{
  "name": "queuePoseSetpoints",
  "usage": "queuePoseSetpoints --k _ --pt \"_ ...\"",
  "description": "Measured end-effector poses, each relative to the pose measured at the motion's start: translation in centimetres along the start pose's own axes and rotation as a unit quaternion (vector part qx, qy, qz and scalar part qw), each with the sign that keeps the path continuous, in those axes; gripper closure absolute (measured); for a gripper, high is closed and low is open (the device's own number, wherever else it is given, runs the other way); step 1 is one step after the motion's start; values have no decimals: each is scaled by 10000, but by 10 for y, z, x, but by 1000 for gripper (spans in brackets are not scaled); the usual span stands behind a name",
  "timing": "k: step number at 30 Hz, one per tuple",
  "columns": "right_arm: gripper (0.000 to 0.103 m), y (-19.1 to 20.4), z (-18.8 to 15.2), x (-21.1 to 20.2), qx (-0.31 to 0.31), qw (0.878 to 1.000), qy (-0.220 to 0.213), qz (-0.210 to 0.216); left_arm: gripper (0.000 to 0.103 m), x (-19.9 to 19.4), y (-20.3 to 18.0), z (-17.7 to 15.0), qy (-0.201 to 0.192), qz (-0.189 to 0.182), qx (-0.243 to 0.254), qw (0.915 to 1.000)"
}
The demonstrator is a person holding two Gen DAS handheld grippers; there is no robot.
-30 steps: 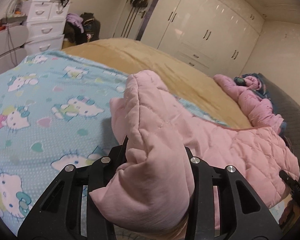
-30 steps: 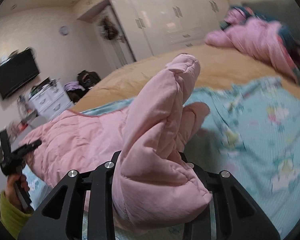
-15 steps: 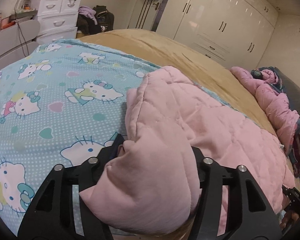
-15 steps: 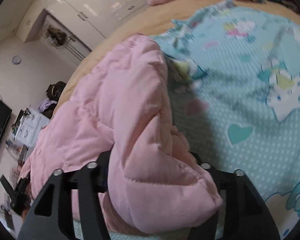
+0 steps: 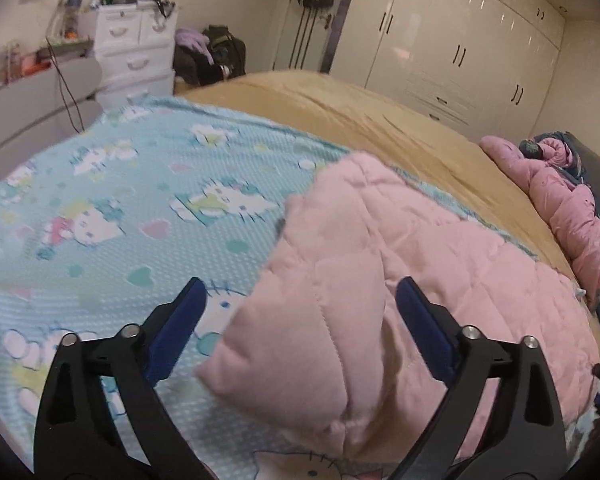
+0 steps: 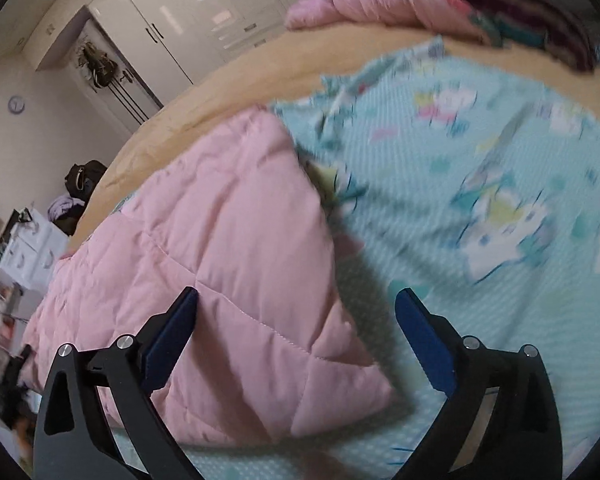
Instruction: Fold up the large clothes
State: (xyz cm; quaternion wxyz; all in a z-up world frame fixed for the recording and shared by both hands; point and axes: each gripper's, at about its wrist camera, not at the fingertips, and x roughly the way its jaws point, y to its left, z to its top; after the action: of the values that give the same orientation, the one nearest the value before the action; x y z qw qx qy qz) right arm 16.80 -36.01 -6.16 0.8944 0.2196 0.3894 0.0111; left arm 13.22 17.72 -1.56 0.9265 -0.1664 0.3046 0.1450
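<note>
Quilted jacket (image 5: pixel 400 264) lies flat on cartoon sheet (image 5: pixel 112 216), sheet spread over bed (image 5: pixel 380 120). In left wrist view: jacket right of centre, sheet to its left; one jacket corner between left gripper (image 5: pixel 300 300) fingers, touching neither. In right wrist view: jacket (image 6: pixel 220 240) left, sheet (image 6: pixel 480 184) right; jacket corner between right gripper (image 6: pixel 296 300) fingers. Second padded garment (image 5: pixel 560 208) heaped at far right bed edge, well apart. Drawer unit (image 5: pixel 134 52) beyond bed, far left. Wardrobe (image 5: pixel 460 44) behind bed.
</note>
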Motion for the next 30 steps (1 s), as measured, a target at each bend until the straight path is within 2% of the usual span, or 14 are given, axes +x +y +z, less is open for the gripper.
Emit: queuePoseSetpoints --k 4,11,14,19,26,30 --pt "5 -1 7 -33 -150 9987 -491 -37 9 -29 -3 7 -252 -60 47 9997" --pt "4 38 4 -87 -815 9904 -1016 455 9 -78 -15 15 -580 -175 182 9980" --pt "4 64 -4 -104 -1102 9857 -1043 729 9 -96 -20 12 -633 -304 219 9973" --pt "4 95 -27 -115 -1364 9815 -960 939 9 -117 -32 -9 -620 -429 318 9966" --pt "4 124 -80 -112 -1885 9747 -753 935 9 -134 -48 -48 -450 -609 702 9947" --pt "4 137 -108 -105 -2288 9673 -525 957 9 -139 -45 -71 -305 -843 607 9941"
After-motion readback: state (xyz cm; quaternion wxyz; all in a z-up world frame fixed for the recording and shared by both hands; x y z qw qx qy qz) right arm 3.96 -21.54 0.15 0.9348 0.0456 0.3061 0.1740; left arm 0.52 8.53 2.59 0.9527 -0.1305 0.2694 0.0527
